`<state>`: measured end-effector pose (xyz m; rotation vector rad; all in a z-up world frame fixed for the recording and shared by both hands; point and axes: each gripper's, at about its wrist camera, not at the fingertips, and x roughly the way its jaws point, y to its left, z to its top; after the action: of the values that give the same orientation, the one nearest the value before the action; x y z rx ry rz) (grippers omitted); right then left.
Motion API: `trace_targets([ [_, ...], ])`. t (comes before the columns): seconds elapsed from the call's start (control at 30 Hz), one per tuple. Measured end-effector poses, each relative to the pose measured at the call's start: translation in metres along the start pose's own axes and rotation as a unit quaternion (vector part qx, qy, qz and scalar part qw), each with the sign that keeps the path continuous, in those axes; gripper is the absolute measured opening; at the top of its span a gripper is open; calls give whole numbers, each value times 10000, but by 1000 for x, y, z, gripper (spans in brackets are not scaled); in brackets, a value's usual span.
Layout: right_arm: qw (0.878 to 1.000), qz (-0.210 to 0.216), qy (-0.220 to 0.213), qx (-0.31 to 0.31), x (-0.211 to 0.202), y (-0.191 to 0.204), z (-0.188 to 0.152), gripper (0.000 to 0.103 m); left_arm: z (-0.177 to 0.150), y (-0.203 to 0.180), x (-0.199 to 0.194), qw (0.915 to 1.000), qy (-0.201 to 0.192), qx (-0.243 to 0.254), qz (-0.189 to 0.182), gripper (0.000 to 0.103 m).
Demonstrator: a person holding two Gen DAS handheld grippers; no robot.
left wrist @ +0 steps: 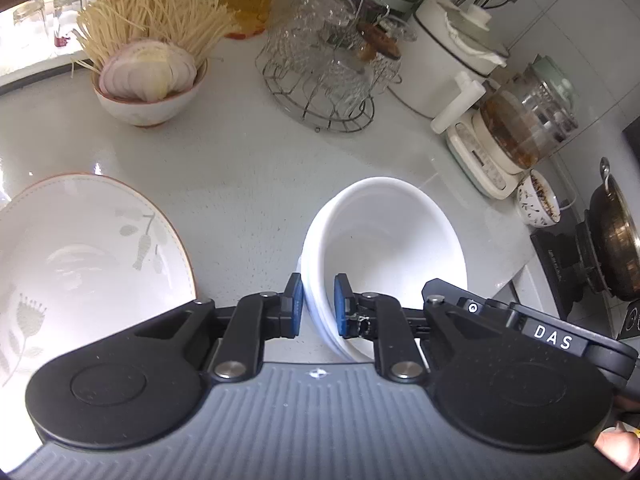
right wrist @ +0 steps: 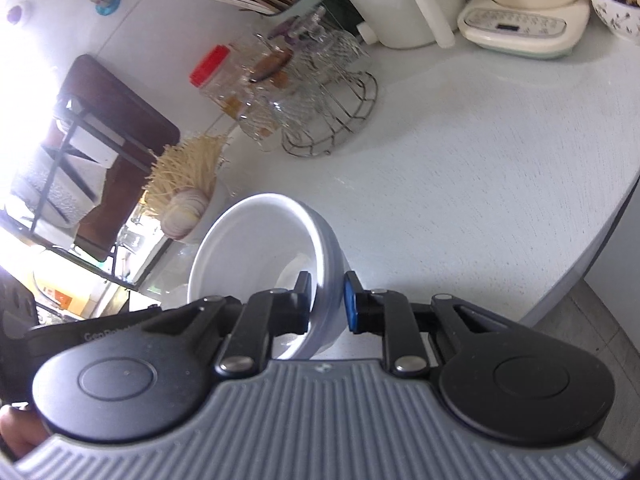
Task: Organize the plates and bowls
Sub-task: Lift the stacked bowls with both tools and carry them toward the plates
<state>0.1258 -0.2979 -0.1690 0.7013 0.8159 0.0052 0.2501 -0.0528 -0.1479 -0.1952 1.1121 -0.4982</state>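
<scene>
Left wrist view: the left gripper (left wrist: 318, 306) has its blue pads clamped on the near rim of a stack of plain white bowls (left wrist: 396, 236), one pad outside the wall and one inside. The stack is tilted over the pale counter (left wrist: 240, 168). Taking this stack as the landmark: to its left lies a large white plate (left wrist: 92, 256) with an orange edge and grey leaf and fish drawings. Beyond the stack and to the left, a small bowl (left wrist: 152, 100) holds sliced onion with dry noodles behind it. Straight beyond stands a wire rack (left wrist: 324, 92) of upturned glass cups. To the right beyond are a white pot (left wrist: 440, 68), a glass kettle (left wrist: 520, 128) on a cream base, a small patterned bowl (left wrist: 536, 200), and a dark wok (left wrist: 616, 236) on the stove. The gripper body reads "DAS".

Right wrist view: the right gripper (right wrist: 328, 304) is closed on the rim of a white bowl (right wrist: 256, 256), tilted on its side, pads on either side of the wall. Beyond it stand the wire rack (right wrist: 336, 120) and a red-capped jar (right wrist: 216, 76); the onion bowl (right wrist: 188, 212) is left. The left housing bears partly hidden letters starting "Gen".
</scene>
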Motion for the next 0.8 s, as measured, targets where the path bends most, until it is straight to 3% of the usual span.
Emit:
trace_targets([
  [0.43,9992,149,-254,-287,-28,45,15,20,27,0,-54,9992,-365,-2,-179,19],
  [0.8,9963,436,-296,-676,-28,106,12,21,33,37,-110,9968,-793,60,-82,19],
])
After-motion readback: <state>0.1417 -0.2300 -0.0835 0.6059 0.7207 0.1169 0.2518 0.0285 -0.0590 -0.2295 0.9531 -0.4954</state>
